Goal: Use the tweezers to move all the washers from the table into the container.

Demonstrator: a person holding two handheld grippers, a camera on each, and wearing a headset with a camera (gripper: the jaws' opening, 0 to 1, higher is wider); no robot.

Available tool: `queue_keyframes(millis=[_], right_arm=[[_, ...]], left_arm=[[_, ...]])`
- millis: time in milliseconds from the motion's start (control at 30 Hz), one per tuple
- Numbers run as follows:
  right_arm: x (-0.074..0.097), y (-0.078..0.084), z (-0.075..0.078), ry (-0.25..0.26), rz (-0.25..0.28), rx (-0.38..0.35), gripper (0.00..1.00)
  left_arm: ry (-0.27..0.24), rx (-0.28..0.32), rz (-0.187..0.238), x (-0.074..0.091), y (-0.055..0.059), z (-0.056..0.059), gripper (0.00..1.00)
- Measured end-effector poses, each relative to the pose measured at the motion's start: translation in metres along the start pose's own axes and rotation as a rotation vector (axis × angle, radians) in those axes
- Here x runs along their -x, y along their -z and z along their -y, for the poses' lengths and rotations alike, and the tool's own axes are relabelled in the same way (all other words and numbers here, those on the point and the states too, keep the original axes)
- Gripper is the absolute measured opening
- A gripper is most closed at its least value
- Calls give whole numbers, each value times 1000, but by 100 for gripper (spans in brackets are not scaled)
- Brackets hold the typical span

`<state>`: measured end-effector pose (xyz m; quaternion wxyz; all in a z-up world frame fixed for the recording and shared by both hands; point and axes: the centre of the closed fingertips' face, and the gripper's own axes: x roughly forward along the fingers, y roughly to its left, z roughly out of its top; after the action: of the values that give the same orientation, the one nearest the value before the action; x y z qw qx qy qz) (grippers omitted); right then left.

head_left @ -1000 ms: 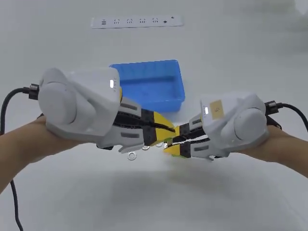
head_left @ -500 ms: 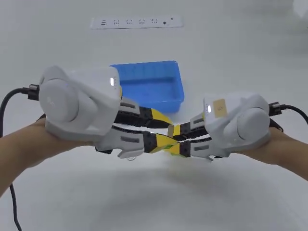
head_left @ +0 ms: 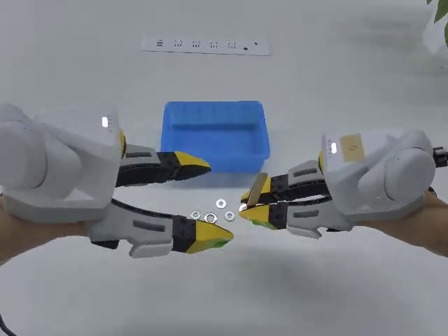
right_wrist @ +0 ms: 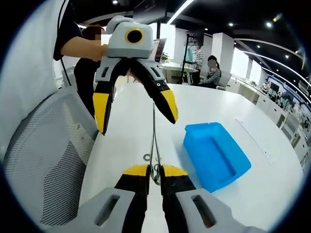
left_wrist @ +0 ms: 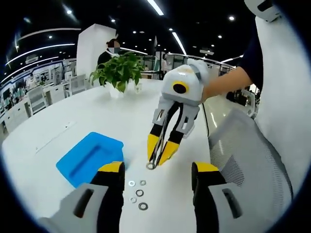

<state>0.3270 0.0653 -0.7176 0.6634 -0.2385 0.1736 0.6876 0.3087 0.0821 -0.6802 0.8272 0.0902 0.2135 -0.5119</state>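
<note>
My right gripper is shut on thin metal tweezers, which run forward from its jaws. In the left gripper view the tweezers' tips rest at one washer. Several small silver washers lie on the white table just in front of the blue container, which looks empty. My left gripper stands wide open to the left, with the washers below the gap between its jaws and nothing held. In its own view the left gripper faces the right gripper. The right gripper view has the open left gripper above the tweezers.
A white power strip lies at the far side of the table. A potted plant stands at a table corner. A grey mesh chair is beside the table, and people stand in the background.
My left gripper has opened, let go of the tweezers and drawn back to the left. The right gripper keeps the tweezers. The washers between the grippers are uncovered. The head camera has shifted.
</note>
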Motion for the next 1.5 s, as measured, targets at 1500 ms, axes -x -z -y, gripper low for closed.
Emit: queue_keyframes(millis=[1500], right_arm=[[-75, -1, 134, 18, -54, 75, 10]], left_arm=[[-270, 185, 67, 68, 40, -35, 92]])
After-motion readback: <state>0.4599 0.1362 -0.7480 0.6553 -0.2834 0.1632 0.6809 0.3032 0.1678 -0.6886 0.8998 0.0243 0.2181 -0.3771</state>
